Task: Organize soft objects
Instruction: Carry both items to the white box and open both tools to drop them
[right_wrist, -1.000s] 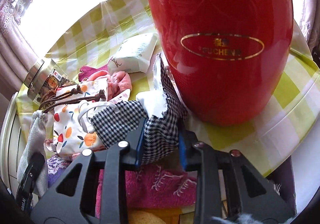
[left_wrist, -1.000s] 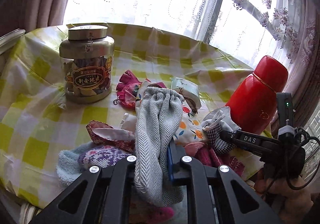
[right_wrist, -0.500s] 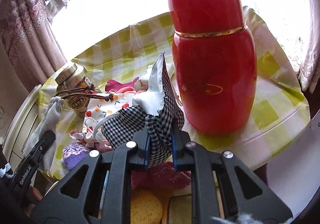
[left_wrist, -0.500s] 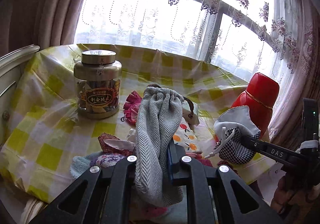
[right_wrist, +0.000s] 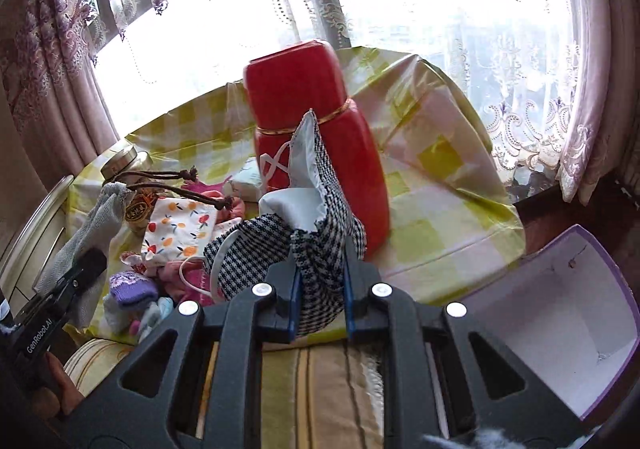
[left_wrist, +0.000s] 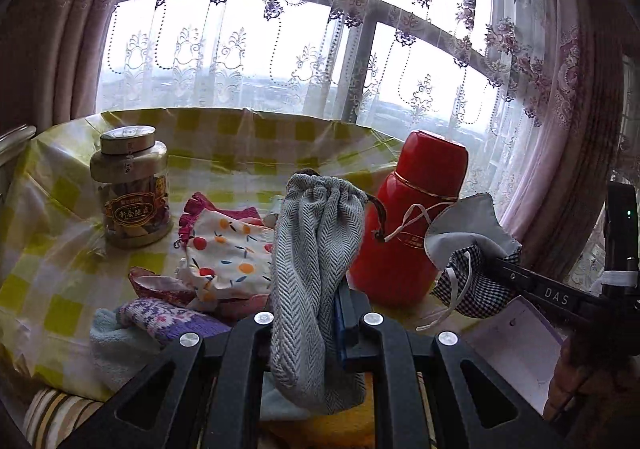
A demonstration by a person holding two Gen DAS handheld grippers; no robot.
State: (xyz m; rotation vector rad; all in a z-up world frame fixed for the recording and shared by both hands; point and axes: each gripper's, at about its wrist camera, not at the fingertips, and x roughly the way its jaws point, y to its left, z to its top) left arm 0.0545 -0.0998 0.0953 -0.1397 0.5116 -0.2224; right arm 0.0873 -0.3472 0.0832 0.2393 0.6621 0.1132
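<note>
Grey herringbone drawstring pouch (left_wrist: 316, 269) hangs pinched between the closed jaws of the left gripper (left_wrist: 316, 323), lifted above the near edge of the table; its brown cord trails toward 3 o'clock. Houndstooth pouch (right_wrist: 316, 245) with a pale lining and white cord is clamped in the right gripper (right_wrist: 320, 305), also held up off the table, in front of the red thermos (right_wrist: 316, 129) in the right wrist view. In the left wrist view that same pouch (left_wrist: 472, 261) sits at 3 o'clock of the grey one, apart from it.

On the yellow-checked tablecloth (left_wrist: 52, 249) lies the pile of soft things: a fruit-print pouch (left_wrist: 228, 257) just at 9 o'clock of the grey pouch, a purple knitted piece (left_wrist: 160, 317) at 8 o'clock near the table's edge, and a magenta cloth (left_wrist: 196, 205) behind the fruit print. A metal-lidded jar (left_wrist: 132, 189) stands at 10 o'clock. An open box with a white interior (right_wrist: 560, 309) sits below the table's edge, at 4 o'clock in the right wrist view.
</note>
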